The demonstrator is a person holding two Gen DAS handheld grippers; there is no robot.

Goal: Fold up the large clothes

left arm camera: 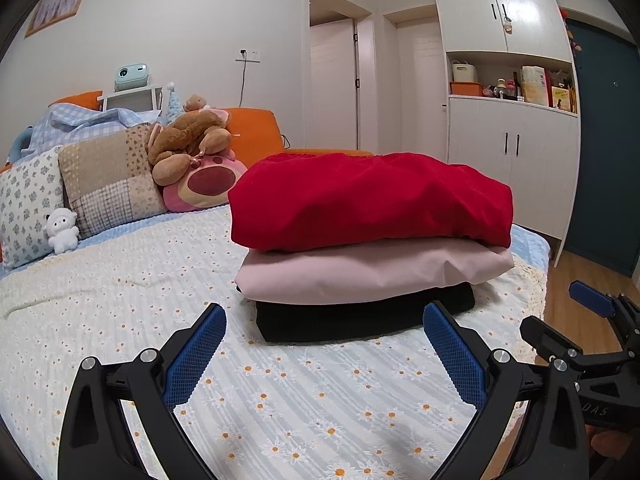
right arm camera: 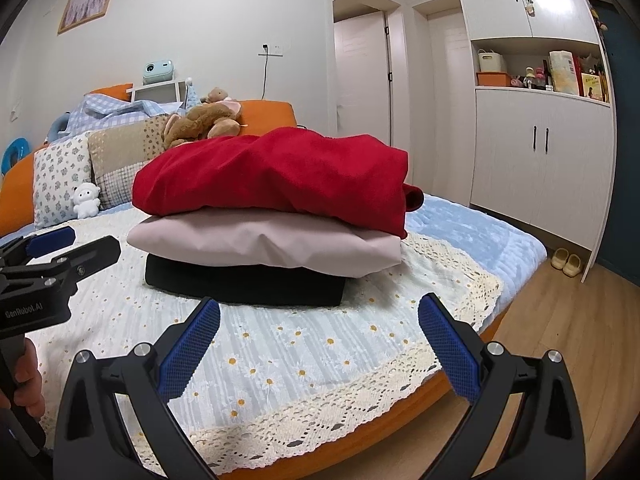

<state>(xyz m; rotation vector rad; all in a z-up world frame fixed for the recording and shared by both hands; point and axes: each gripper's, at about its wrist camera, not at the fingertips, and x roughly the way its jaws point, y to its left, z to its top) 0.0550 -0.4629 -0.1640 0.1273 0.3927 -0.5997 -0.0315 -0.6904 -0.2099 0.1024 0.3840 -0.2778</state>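
A stack of three folded garments lies on the bed: a red one (left arm camera: pixel 368 196) on top, a pink one (left arm camera: pixel 372 272) under it, a black one (left arm camera: pixel 360 320) at the bottom. The stack also shows in the right wrist view, red (right arm camera: pixel 276 172), pink (right arm camera: pixel 264 240), black (right arm camera: pixel 244 284). My left gripper (left arm camera: pixel 325 316) is open and empty, just in front of the stack. My right gripper (right arm camera: pixel 320 308) is open and empty, also just short of the stack. Each gripper shows at the edge of the other's view.
The bed has a daisy-print cover (left arm camera: pixel 280 392) with a lace edge (right arm camera: pixel 360 404). Pillows (left arm camera: pixel 108 176) and plush toys (left arm camera: pixel 192 140) lie at the headboard. A white wardrobe (right arm camera: pixel 540 152), wooden floor (right arm camera: pixel 560 360) and slippers (right arm camera: pixel 566 263) are to the right.
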